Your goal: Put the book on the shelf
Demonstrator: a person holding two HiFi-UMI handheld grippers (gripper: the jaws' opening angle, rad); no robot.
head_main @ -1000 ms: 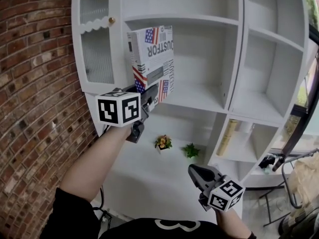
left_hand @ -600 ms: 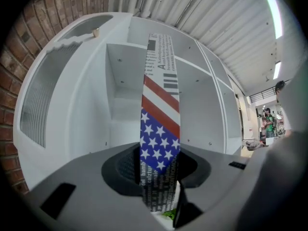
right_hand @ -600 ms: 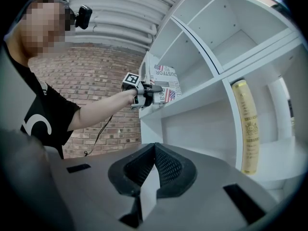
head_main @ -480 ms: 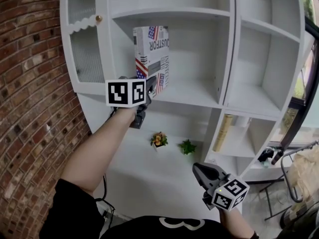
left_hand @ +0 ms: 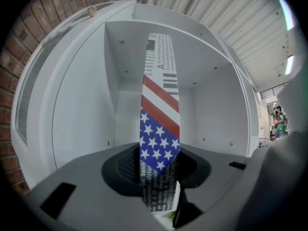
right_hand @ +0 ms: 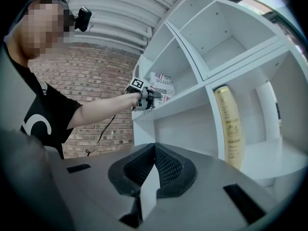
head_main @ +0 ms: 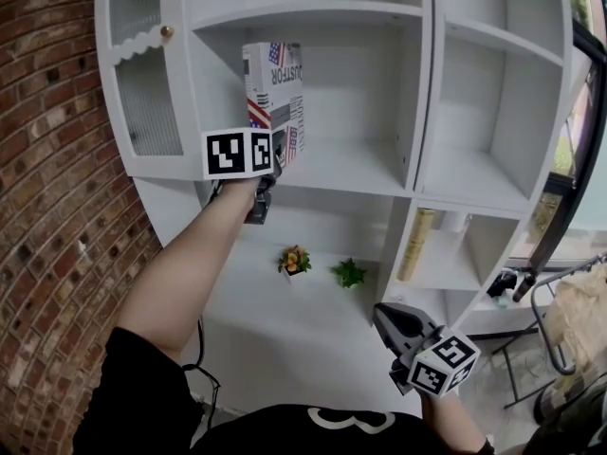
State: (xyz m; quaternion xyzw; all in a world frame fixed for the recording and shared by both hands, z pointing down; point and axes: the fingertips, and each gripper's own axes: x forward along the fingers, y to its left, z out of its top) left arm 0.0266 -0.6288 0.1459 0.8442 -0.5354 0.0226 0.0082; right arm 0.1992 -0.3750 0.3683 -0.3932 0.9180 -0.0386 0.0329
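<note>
The book point(head_main: 273, 98), with a stars-and-stripes cover and newsprint lettering, stands upright in the left compartment of the white shelf unit point(head_main: 353, 171). My left gripper point(head_main: 275, 156) is shut on its lower end, at the compartment's front edge. In the left gripper view the book point(left_hand: 160, 114) rises edge-on from between the jaws of the left gripper point(left_hand: 159, 177), with the compartment's back wall behind it. Whether its bottom rests on the shelf board is not visible. My right gripper point(head_main: 394, 318) hangs low at the right with nothing in it. In its own view the right gripper point(right_hand: 154, 150) has its jaws shut.
A brick wall point(head_main: 47, 159) runs along the left. A ribbed glass door with a brass knob point(head_main: 167, 31) adjoins the book's compartment. Two small potted plants point(head_main: 295, 260) stand on the lower counter. A tall yellow bottle point(head_main: 417, 245) stands in a lower right compartment.
My left gripper has carried the book further away, deeper into the compartment, and the book now shows more edge-on. The right gripper has drifted slightly down and to the right.
</note>
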